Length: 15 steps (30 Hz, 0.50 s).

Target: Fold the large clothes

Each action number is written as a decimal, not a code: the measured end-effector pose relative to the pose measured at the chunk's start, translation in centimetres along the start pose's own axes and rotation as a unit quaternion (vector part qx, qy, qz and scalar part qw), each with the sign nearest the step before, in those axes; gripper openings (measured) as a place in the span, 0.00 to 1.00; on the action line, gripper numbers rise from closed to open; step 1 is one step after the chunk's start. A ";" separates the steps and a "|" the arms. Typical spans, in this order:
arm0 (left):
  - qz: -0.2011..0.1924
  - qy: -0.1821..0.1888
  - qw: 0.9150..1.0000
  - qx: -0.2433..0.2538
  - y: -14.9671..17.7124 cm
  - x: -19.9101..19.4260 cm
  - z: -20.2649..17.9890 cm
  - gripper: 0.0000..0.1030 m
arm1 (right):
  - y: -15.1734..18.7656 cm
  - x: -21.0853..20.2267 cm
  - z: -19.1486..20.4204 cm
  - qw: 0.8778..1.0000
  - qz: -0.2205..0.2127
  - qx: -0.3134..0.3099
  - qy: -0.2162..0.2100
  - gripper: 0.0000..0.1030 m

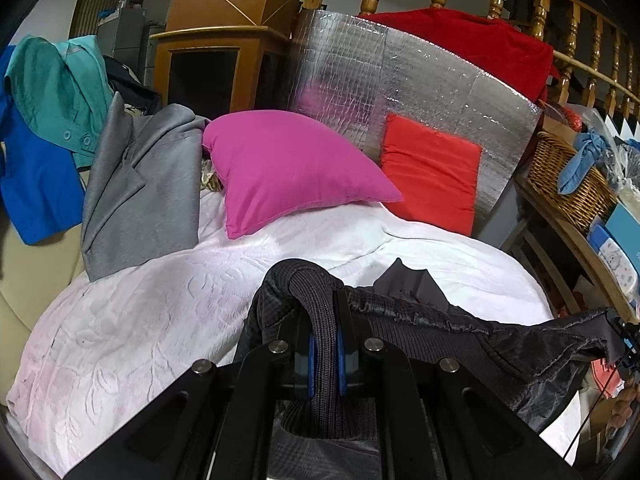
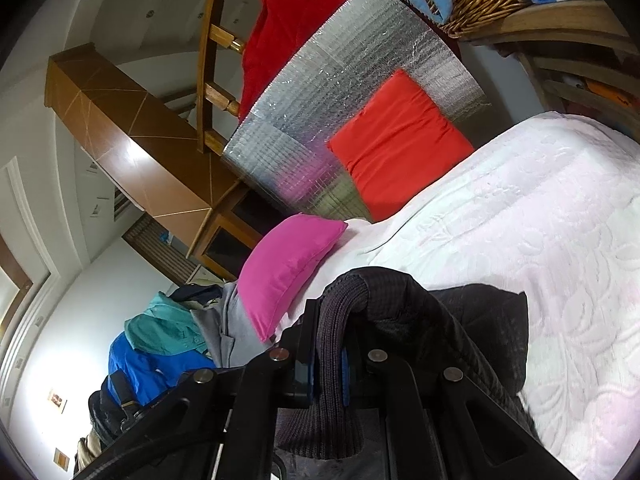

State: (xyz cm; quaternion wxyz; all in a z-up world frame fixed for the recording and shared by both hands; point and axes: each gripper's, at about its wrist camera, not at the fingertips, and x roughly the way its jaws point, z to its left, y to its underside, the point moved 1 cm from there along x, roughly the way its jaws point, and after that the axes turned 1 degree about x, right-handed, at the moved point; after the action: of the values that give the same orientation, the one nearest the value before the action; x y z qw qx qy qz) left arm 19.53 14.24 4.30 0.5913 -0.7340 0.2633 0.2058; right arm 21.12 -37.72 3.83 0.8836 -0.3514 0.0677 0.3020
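Note:
A dark grey-black jacket point(image 1: 460, 332) with ribbed knit hems hangs stretched above the white bedspread point(image 1: 160, 320). My left gripper point(image 1: 324, 360) is shut on one ribbed hem of the jacket, which loops over the fingers. The jacket's edge runs right to my right gripper point(image 1: 618, 334), seen at the frame's right edge. In the right wrist view my right gripper point(image 2: 328, 376) is shut on another ribbed hem of the jacket point(image 2: 460, 320), the rest draping down onto the bedspread point(image 2: 540, 240).
A magenta pillow point(image 1: 288, 168) and an orange-red cushion point(image 1: 432, 172) lie at the head of the bed against a silver foil panel point(image 1: 400, 80). A grey garment point(image 1: 140, 188), a teal shirt point(image 1: 56, 88) and a blue garment point(image 1: 36, 188) are piled at left. A wicker basket point(image 1: 568, 184) stands at right.

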 end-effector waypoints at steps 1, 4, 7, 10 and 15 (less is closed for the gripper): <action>0.002 -0.002 1.000 0.000 -0.2 0.6 0.0 0.09 | -0.3 0.6 -0.2 1.000 0.002 0.001 0.003 0.09; 0.009 -0.006 1.000 0.002 -0.5 2.0 -0.2 0.09 | -1.0 2.3 -0.9 1.000 0.007 0.003 0.013 0.09; 0.018 -0.014 1.000 0.008 -1.0 3.9 -0.4 0.09 | -1.8 4.0 -1.7 1.000 0.012 0.008 0.022 0.09; 0.027 -0.020 0.999 0.010 -1.4 5.6 -0.5 0.09 | -2.6 6.0 -2.4 0.999 0.019 0.012 0.032 0.09; 0.045 -0.033 0.998 0.013 -2.3 8.9 -0.6 0.09 | -3.8 9.1 -3.6 0.998 0.032 0.014 0.049 0.08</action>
State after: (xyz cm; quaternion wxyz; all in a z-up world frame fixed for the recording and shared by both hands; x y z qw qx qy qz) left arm 27.86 12.79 0.72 0.5987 -0.7067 0.2796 0.2529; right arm 31.05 -37.85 0.30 0.8739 -0.3513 0.1263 0.3114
